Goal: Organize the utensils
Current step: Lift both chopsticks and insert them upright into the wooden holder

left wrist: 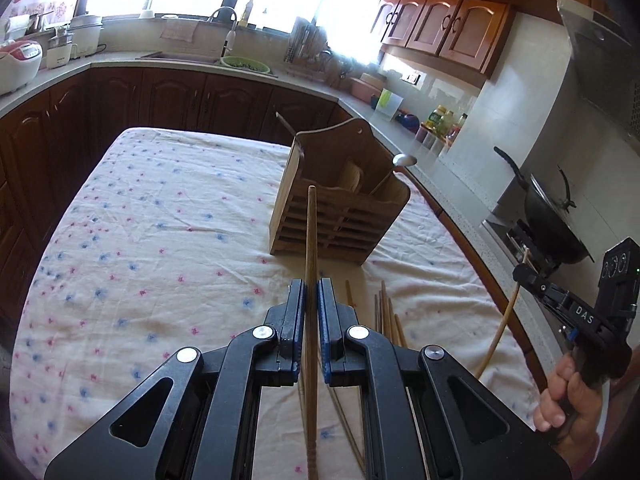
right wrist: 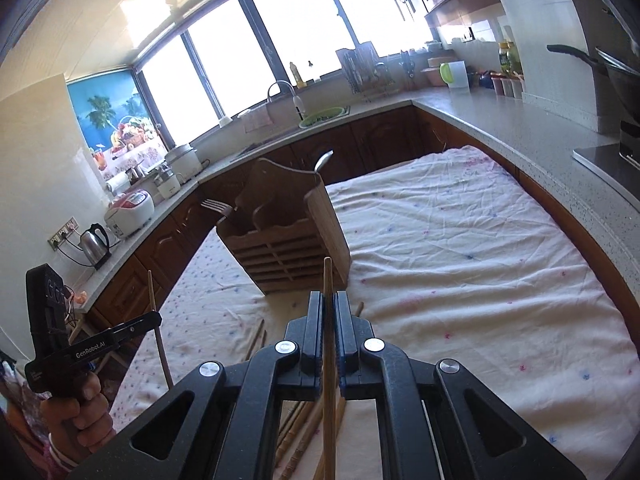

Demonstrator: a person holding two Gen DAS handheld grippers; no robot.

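Left claw (left wrist: 311, 300) grips a chopstick (left wrist: 311, 240); wooden caddy (left wrist: 340, 220) holds a spoon (left wrist: 404, 160).

Wooden utensil holder (left wrist: 340, 200) stands on the cloth-covered table (left wrist: 160, 240); spoon (left wrist: 404, 160) in its right compartment, fork (right wrist: 216, 205) at its left. Loose chopsticks (left wrist: 386, 316) lie on the cloth before it. Counter (left wrist: 452, 196) runs along the table's right.

Left claw (left wrist: 311, 292) clamped on chopstick (left wrist: 310, 240) before wooden caddy (left wrist: 336, 216)
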